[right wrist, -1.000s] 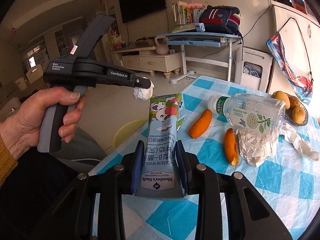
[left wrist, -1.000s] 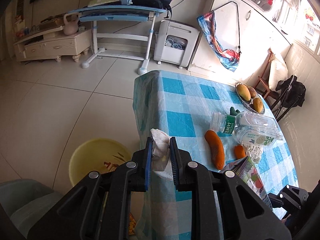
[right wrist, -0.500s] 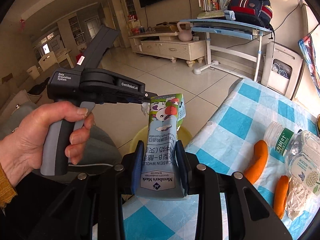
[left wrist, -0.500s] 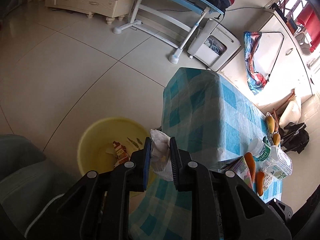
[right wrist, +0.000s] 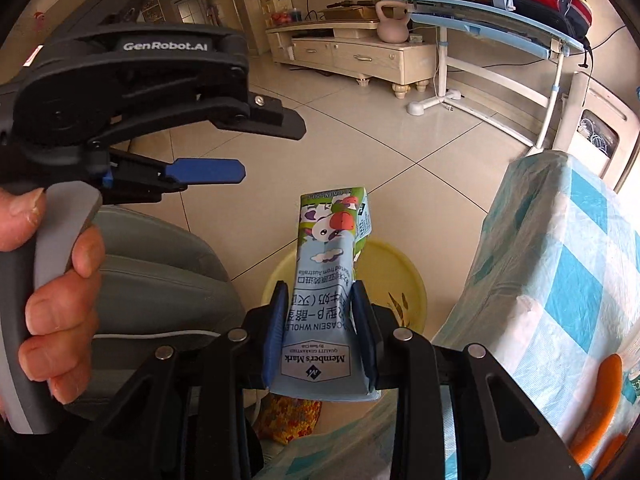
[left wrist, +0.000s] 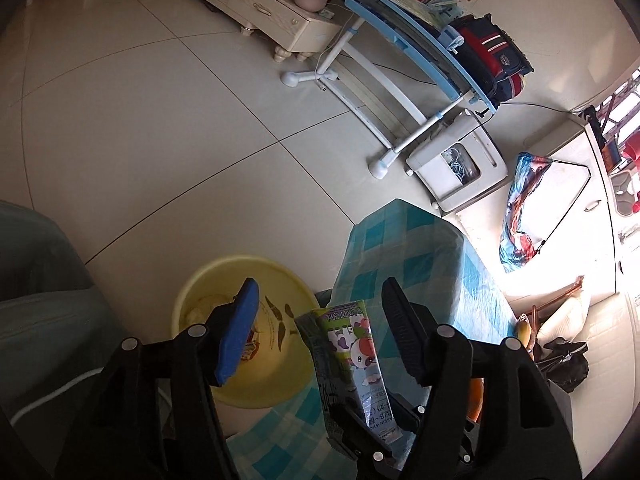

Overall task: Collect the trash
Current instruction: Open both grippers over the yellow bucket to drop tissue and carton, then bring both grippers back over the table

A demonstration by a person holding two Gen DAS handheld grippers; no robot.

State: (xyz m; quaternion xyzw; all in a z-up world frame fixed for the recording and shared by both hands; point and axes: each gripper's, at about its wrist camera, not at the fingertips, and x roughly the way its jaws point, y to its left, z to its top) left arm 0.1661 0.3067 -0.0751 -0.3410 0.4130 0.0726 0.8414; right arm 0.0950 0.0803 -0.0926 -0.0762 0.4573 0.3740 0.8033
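My left gripper (left wrist: 320, 328) is open and empty, above a yellow basin (left wrist: 280, 368) on the floor beside the table. It also shows in the right wrist view (right wrist: 256, 152) at upper left, jaws apart. My right gripper (right wrist: 320, 344) is shut on a crushed milk carton (right wrist: 328, 280) and holds it over the yellow basin (right wrist: 392, 280). The carton also shows in the left wrist view (left wrist: 352, 360), between and below the left fingers. Small scraps lie in the basin.
The table with a blue checked cloth (right wrist: 560, 264) stands on the right with orange carrots (right wrist: 600, 396) on it. A grey seat (right wrist: 152, 280) is on the left. A blue desk (left wrist: 404, 40), a white appliance (left wrist: 456, 160) and a TV cabinet (right wrist: 360, 56) stand farther off.
My left gripper has opened and the white crumpled tissue it held is gone from its jaws. The right gripper has carried the milk carton off the table to over the basin.
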